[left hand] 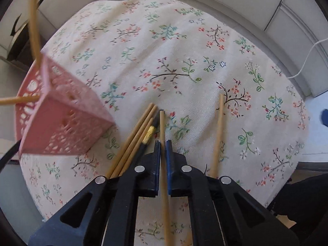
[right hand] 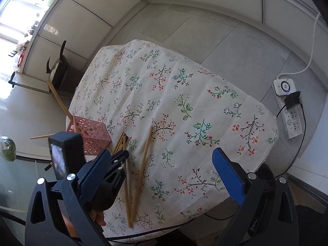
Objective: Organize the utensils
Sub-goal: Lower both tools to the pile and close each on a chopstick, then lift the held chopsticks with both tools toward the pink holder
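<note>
Left claw (left hand: pixel 163 143) grips one chopstick (left hand: pixel 162 127) — right claw (right hand: pixel 164 164) agape.

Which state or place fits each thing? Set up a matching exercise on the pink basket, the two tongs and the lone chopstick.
Things:
1. left tongs
2. right tongs
3. pink perforated plastic basket
4. lone wooden chopstick

States or places:
A. holds two chopsticks, near the cloth's edge
B. lying free on the floral tablecloth
C. shut on a single wooden chopstick
D. jaws wide open

Pairs: 1-C, 2-D, 3-A, 4-B
</note>
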The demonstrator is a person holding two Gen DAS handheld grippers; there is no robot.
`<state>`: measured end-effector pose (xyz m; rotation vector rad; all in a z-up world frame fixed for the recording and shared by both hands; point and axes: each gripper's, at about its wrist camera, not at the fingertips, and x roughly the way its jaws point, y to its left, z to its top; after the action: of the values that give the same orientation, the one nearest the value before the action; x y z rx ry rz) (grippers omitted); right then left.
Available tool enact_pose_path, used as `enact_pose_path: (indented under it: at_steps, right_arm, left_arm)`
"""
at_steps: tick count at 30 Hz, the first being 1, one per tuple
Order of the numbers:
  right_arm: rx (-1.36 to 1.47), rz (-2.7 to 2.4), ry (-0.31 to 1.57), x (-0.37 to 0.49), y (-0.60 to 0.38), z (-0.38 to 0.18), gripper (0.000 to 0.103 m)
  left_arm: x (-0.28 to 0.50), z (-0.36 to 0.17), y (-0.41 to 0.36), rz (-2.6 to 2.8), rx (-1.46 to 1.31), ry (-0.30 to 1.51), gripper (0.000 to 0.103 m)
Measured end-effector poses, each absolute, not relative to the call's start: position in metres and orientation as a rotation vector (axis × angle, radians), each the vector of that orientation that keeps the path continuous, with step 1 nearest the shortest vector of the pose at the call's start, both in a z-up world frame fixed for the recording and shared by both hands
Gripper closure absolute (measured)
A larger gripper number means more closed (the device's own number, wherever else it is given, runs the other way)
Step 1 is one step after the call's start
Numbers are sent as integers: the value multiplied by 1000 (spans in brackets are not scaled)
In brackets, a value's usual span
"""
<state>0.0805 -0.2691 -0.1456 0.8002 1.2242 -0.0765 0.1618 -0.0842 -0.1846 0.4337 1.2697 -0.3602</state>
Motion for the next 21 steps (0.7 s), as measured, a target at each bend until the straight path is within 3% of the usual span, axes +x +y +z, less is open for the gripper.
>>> enact_pose_path:
  at_steps: [9, 12, 13, 15, 17, 18, 21]
  right_arm:
    - [728, -128, 1350, 113, -229, -186, 9]
    - [666, -107, 1446, 118, -208, -204, 28]
    - [667, -100, 1478, 116, -202, -212, 40]
    - [590, -115, 1438, 115, -192, -209, 53]
    - [574, -108, 1423, 115, -190, -211, 91]
    - [609, -94, 1435, 114, -193, -215, 96]
    - [688, -79, 1388, 107, -205, -212, 97]
  left_arm:
    - [100, -103, -45, -372, 400, 1115, 98]
    - [88, -81, -42, -368, 381, 1059, 98]
    - [87, -80, -44, -368, 370, 1049, 98]
    - [81, -69, -32, -369, 354, 1025, 98]
    - [80, -62, -30, -370, 337, 1002, 98]
    - [77, -57, -27, -370, 328, 990, 98]
    - [77, -54, -26, -365, 297, 962, 98]
